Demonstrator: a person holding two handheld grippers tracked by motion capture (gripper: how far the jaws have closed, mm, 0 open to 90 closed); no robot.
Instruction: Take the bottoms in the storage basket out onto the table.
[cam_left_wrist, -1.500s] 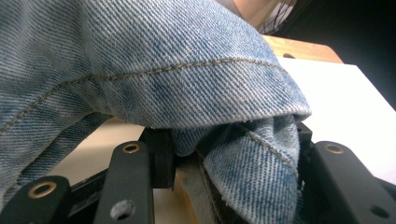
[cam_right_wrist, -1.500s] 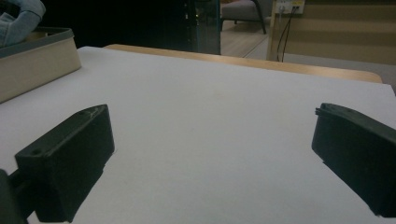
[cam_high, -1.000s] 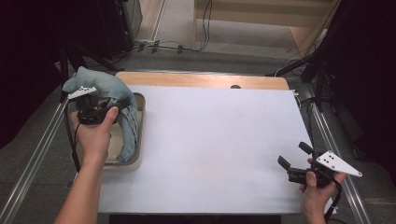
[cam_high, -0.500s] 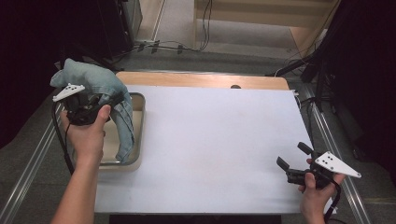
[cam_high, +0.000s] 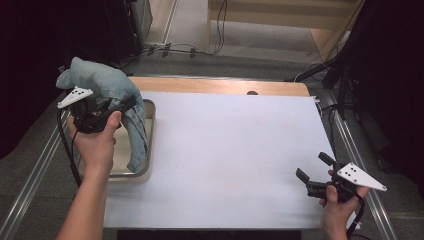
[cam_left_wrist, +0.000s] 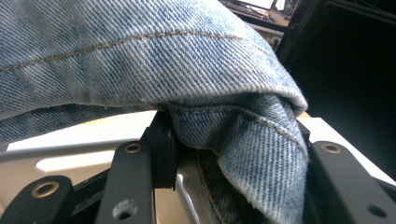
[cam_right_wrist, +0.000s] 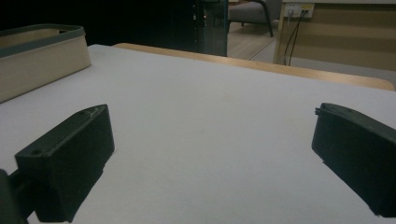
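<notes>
White tabletop (cam_high: 225, 150), twill denim cloth (cam_high: 107, 85)

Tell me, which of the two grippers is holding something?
The left gripper, clamped on the denim garment above the tray; the right gripper sits open, empty.

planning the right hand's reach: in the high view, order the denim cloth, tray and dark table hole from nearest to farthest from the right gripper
From the right gripper:
1. Dark table hole, at the far edge.
2. Tray, at the table's left side.
3. Denim cloth, lifted above the tray's far left.

A lab-like recording room: a white-covered table (cam_high: 225, 150) framed by metal rails (cam_high: 350, 145), cables (cam_high: 200, 50) on the floor.
</notes>
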